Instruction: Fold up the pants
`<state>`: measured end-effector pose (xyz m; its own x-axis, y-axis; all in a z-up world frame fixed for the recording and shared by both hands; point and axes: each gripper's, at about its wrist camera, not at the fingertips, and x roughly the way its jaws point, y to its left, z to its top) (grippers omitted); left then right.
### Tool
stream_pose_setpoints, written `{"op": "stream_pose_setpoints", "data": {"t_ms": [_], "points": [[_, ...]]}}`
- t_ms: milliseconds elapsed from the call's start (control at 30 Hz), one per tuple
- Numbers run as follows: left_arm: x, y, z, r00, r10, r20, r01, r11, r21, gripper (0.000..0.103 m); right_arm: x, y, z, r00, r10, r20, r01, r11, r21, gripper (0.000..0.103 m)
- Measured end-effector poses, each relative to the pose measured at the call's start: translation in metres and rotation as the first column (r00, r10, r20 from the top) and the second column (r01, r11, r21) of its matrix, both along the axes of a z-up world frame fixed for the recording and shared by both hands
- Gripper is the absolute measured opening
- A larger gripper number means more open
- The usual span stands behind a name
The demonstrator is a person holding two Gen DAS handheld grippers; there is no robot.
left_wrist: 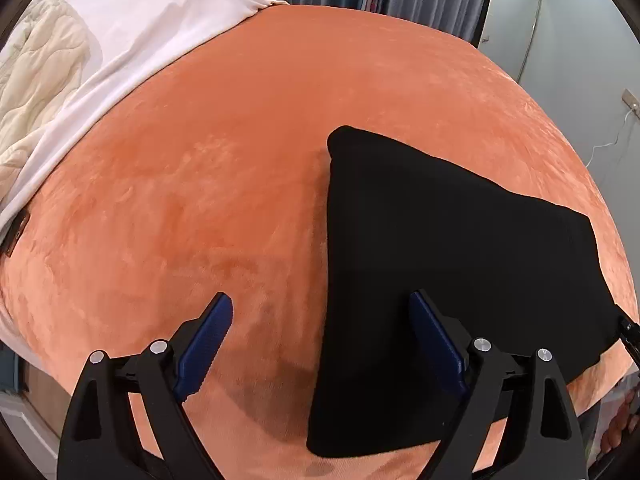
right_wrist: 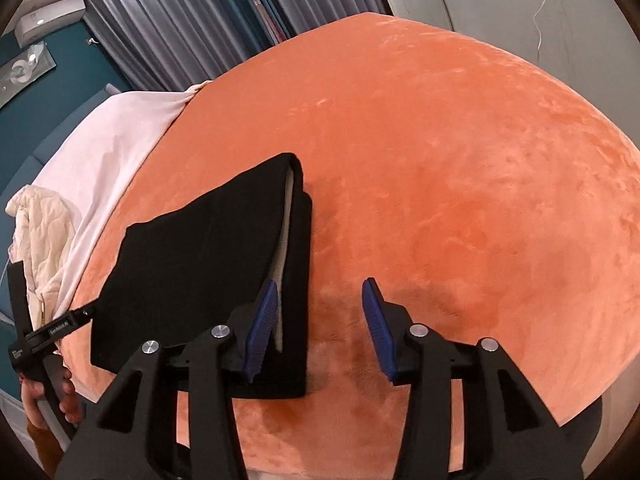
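Observation:
The black pants (left_wrist: pixel 440 264) lie folded into a compact stack on the orange blanket (left_wrist: pixel 224 168). In the right wrist view the pants (right_wrist: pixel 208 264) show stacked layers with a pale lining along the right edge. My left gripper (left_wrist: pixel 320 332) is open and empty, hovering over the pants' left edge. My right gripper (right_wrist: pixel 320 320) is open and empty, above the pants' right edge, its left fingertip (right_wrist: pixel 266 316) over the fabric. The left gripper's body (right_wrist: pixel 48 332) shows at the left of the right wrist view.
A white sheet (left_wrist: pixel 132 40) and a cream quilt (left_wrist: pixel 36 80) lie at the bed's left side. Grey curtains (right_wrist: pixel 180 20) and a mirror (left_wrist: pixel 508 20) stand beyond the bed. The blanket (right_wrist: pixel 460 180) stretches to the right of the pants.

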<state>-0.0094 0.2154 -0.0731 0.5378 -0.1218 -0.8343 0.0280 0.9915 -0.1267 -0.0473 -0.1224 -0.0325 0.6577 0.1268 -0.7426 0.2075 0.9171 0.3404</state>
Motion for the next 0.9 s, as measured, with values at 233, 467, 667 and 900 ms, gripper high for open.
{"op": "stream_pose_setpoints", "data": {"t_ms": [233, 467, 667, 900], "points": [[-0.008, -0.006, -0.001, 1.0, 0.002, -0.011, -0.002, 1.0, -0.008, 0.087, -0.014, -0.011, 0.0, 1.0, -0.003, 0.005, 0.003, 1.0, 0.008, 0.045], [-0.009, 0.023, -0.034, 0.952, -0.202, -0.23, 0.047, 0.839, -0.542, 0.087, -0.027, -0.022, -0.002, 1.0, 0.017, 0.009, -0.019, 0.987, 0.158, 0.073], [-0.001, 0.041, -0.054, 0.94, -0.225, -0.256, -0.017, 0.719, -0.695, 0.091, -0.026, -0.035, -0.026, 0.998, 0.053, -0.028, -0.037, 0.913, 0.405, 0.082], [0.003, 0.053, -0.06, 0.941, -0.24, -0.24, -0.052, 0.596, -0.802, 0.091, -0.032, -0.033, -0.032, 0.997, 0.081, 0.014, -0.075, 0.825, 0.56, 0.088]]}}
